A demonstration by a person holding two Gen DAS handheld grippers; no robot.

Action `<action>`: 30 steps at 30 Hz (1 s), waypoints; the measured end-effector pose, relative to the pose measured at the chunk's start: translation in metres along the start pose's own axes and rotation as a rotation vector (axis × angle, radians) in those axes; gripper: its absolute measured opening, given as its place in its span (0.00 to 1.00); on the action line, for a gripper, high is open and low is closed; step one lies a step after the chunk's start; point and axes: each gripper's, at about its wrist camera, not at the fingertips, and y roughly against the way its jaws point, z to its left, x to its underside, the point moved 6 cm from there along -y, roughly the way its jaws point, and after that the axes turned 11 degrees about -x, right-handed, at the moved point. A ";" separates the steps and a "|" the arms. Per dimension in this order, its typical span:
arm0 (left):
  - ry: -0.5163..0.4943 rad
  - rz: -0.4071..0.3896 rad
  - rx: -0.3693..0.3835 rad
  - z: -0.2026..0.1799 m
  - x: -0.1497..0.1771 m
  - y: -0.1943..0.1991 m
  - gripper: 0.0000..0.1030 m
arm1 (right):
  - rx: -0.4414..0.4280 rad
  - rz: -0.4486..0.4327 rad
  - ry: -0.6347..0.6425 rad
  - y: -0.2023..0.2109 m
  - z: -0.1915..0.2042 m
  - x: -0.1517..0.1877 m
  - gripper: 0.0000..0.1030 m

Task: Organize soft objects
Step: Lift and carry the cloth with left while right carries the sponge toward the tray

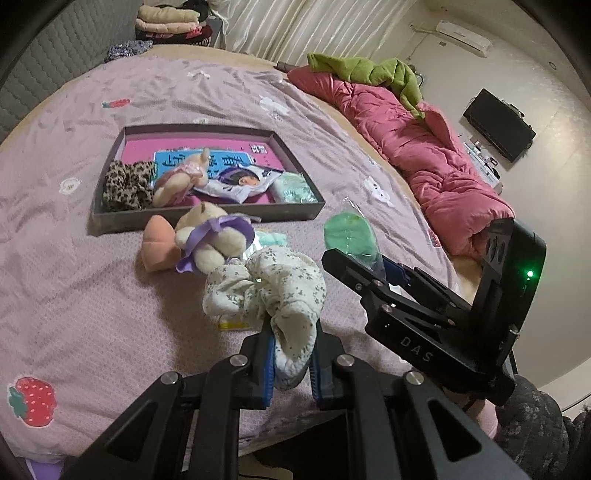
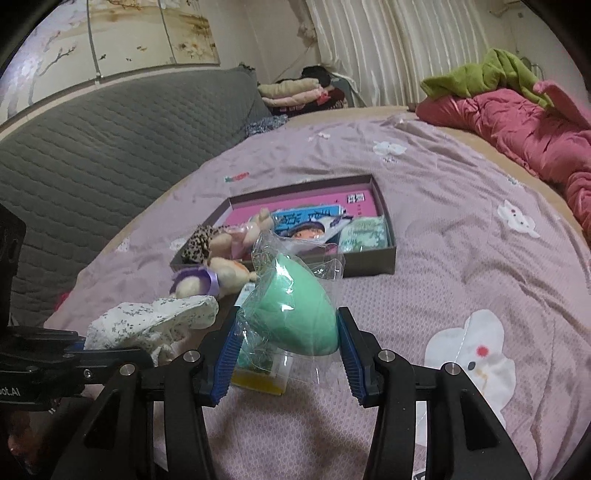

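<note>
My left gripper [image 1: 293,369] is shut on a white floral cloth [image 1: 266,288], lifted above the lilac bedspread [image 1: 92,295]. To its right, my right gripper [image 2: 290,350] is shut on a green sponge in a clear bag [image 2: 295,310], also held off the bed. Ahead lies a dark tray [image 1: 207,218] with a leopard scrunchie [image 1: 127,184], a small plush toy [image 1: 184,177], a printed packet [image 1: 236,181] and a green tissue pack [image 1: 295,188]. In front of the tray lie a plush bear in a purple dress [image 1: 210,236] and a peach sponge [image 1: 159,243].
A yellow-edged packet [image 2: 262,380] lies on the bed under the grippers. A pink quilt [image 1: 424,155] with a green cloth [image 1: 369,70] runs along the right side. A grey padded headboard [image 2: 92,155] stands at the left, with folded blankets [image 1: 166,18] beyond. A sleeve [image 1: 535,424] shows lower right.
</note>
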 end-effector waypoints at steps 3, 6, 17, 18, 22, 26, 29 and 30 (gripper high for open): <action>0.001 -0.025 -0.002 0.000 -0.004 0.008 0.15 | -0.005 -0.023 0.008 0.004 0.003 -0.003 0.50; -0.010 -0.050 -0.013 -0.001 -0.007 0.015 0.15 | -0.008 -0.024 0.024 0.004 0.006 -0.005 0.50; -0.025 -0.094 0.013 -0.009 -0.014 0.029 0.15 | 0.002 -0.033 0.040 0.004 0.010 -0.007 0.50; -0.024 -0.098 0.012 -0.010 -0.015 0.030 0.15 | 0.004 -0.036 0.040 0.005 0.010 -0.007 0.50; -0.018 -0.113 0.014 -0.009 -0.019 0.035 0.15 | 0.007 -0.036 0.042 0.006 0.009 -0.008 0.50; -0.019 -0.118 0.024 -0.012 -0.021 0.039 0.15 | 0.007 -0.038 0.035 0.007 0.007 -0.009 0.50; -0.023 -0.123 0.030 -0.016 -0.022 0.042 0.15 | 0.009 -0.036 0.033 0.007 0.006 -0.010 0.50; -0.025 -0.123 0.031 -0.016 -0.023 0.042 0.15 | 0.009 -0.035 0.033 0.006 0.006 -0.009 0.50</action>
